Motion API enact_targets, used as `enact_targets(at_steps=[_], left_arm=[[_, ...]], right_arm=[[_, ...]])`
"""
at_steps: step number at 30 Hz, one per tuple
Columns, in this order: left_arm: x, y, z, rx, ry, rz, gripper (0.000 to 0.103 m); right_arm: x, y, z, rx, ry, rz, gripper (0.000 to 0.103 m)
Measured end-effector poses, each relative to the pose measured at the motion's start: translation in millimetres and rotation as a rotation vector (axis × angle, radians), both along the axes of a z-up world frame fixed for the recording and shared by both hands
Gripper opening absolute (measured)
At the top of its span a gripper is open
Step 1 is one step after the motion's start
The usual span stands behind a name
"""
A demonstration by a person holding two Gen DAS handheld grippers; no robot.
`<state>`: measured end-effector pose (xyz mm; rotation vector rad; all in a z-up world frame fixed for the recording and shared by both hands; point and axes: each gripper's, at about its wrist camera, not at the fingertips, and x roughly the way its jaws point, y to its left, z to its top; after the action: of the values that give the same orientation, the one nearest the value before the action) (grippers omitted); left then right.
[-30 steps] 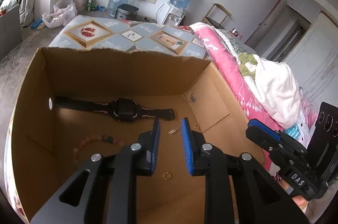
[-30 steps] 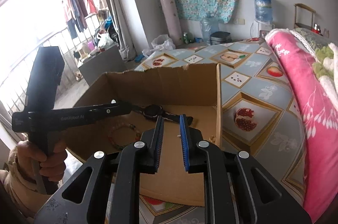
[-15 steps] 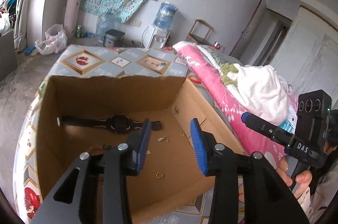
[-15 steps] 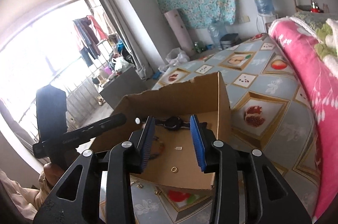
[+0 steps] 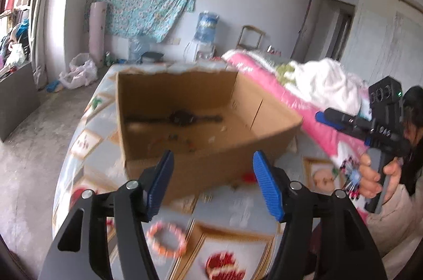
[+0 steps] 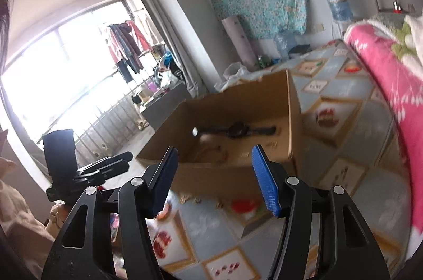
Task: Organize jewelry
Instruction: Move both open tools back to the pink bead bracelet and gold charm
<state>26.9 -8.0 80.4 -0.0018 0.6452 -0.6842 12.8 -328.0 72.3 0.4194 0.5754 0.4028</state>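
Observation:
An open cardboard box [image 5: 148,155] stands on the patterned cloth and shows in the right wrist view [image 6: 293,105] too. A black watch [image 5: 182,117] lies flat at the back of its floor, also in the right wrist view [image 6: 238,130]. Small beads [image 5: 182,141] lie blurred in front of the watch. A pink bead bracelet [image 5: 166,240] lies on the cloth outside the box, below my left gripper [image 5: 212,187]. The left gripper is open and empty, held back from the box's near wall. My right gripper [image 6: 211,179] is open and empty, also short of the box.
A pink blanket [image 6: 391,84] with white and green bedding [image 5: 325,84] lies along the right. Small loose items [image 6: 195,199] lie on the cloth near the box's front wall. The other hand-held gripper shows at the right in the left view [image 5: 370,126].
Both grippers have pulled up and back out of the box and have opened wide. The bracelet outside the box has come into the left view.

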Motion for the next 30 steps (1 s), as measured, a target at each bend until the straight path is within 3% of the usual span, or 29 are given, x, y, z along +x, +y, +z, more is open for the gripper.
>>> enact_targets(at_steps=[6,12,20,30], left_arm=[[-7.2,-4.5,-40.5,0.062,0.075,0.02,0.061],[-9.5,-16.1,-60.4,0.129,0.059,0.026,0.061],[17.0,-11.0,-66.4,0.136,0.034,0.08,0.061],[39.1,-13.0,-66.4,0.114,0.01,0.099,0.061]], right_arm=[[5.1,25.2,-34.3,-0.002,0.124,0.019,0.056],[15.8,47.1,-47.2,-0.041,0.163,0.036,0.051],[42.1,50.7,-51.5,-0.056,0.191,0.014,0.04],[48.7,45.3,-53.3,-0.017,0.182,-0.011,0.038]])
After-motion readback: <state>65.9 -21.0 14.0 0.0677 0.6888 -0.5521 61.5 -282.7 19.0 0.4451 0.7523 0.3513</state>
